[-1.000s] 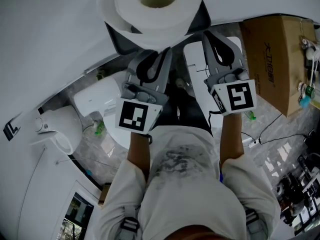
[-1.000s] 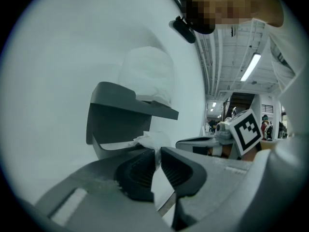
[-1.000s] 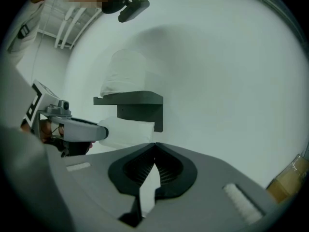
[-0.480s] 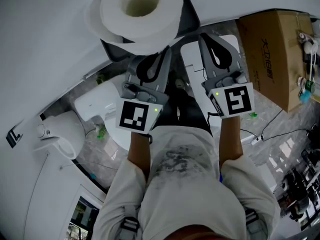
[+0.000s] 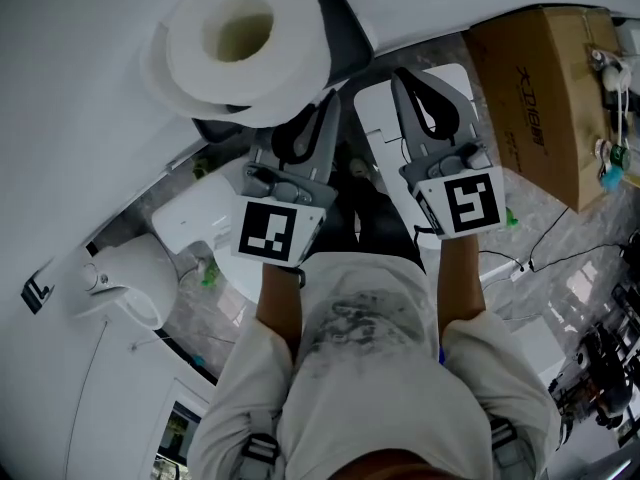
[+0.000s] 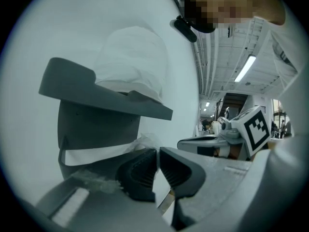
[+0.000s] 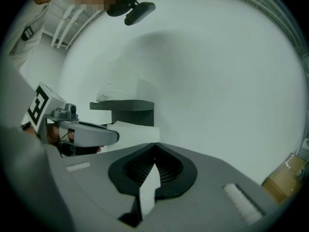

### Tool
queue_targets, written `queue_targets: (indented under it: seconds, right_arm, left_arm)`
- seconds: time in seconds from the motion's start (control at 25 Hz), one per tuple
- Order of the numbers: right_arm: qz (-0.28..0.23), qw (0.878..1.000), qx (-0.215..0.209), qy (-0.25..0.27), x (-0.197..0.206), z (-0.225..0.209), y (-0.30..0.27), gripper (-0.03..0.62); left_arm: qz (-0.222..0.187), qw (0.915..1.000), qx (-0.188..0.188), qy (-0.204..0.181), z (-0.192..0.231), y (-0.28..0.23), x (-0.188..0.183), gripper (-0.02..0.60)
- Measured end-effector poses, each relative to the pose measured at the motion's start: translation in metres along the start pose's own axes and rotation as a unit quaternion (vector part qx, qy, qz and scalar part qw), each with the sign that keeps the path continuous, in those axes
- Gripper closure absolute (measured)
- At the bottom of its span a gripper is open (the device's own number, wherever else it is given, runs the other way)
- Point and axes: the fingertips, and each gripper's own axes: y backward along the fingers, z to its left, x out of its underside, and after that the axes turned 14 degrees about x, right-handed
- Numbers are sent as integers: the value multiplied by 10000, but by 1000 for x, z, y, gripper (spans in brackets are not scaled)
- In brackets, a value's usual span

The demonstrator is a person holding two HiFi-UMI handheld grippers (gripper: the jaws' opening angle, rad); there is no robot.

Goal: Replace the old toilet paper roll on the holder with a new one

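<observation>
**Hidden parts.** In the head view, the toilet paper roll (image 5: 285, 68) covers most of the holder (image 5: 345, 30) and the tips of the left gripper (image 6: 157, 151). Under the holder's top shelf only a white band of paper (image 6: 96, 154) shows, and it cannot be told whether this is a second roll.

**Count.**
- One roll, on end on the top shelf.
- One holder.
- One cardboard box (image 5: 545, 98).
- Two grippers:
  - Left jaws have just been closing, now to a hairline slit. Crumpled paper lies at their tips, but a grip on it is unclear.
  - Right gripper (image 7: 154, 144) is closed and empty.

Head view: high, looking steeply down, with the wall holder (image 5: 345, 36) at frame top. Left gripper view: close beneath the holder, facing the wall (image 6: 183, 71). Right gripper view: apparently farther off, facing the same holder, which all three views share.
</observation>
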Motion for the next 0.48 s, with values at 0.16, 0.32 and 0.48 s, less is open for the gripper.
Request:
queue_targets:
  seconds: [0.16,0.32,0.48]
  right_arm:
    - [75,10000,42,-28,-1,-3,1,592]
    - [76,9999,87,-45,-1,-5,1,592]
    - [58,9999,144,-60,-4,-9,2,592]
  left_arm:
    - [24,10000,59,-12,-1,-6,0,568]
    - [31,9999,131,-36,-3,-12,-2,568]
    - [53,9997,217,-38,-6,-19,-4,568]
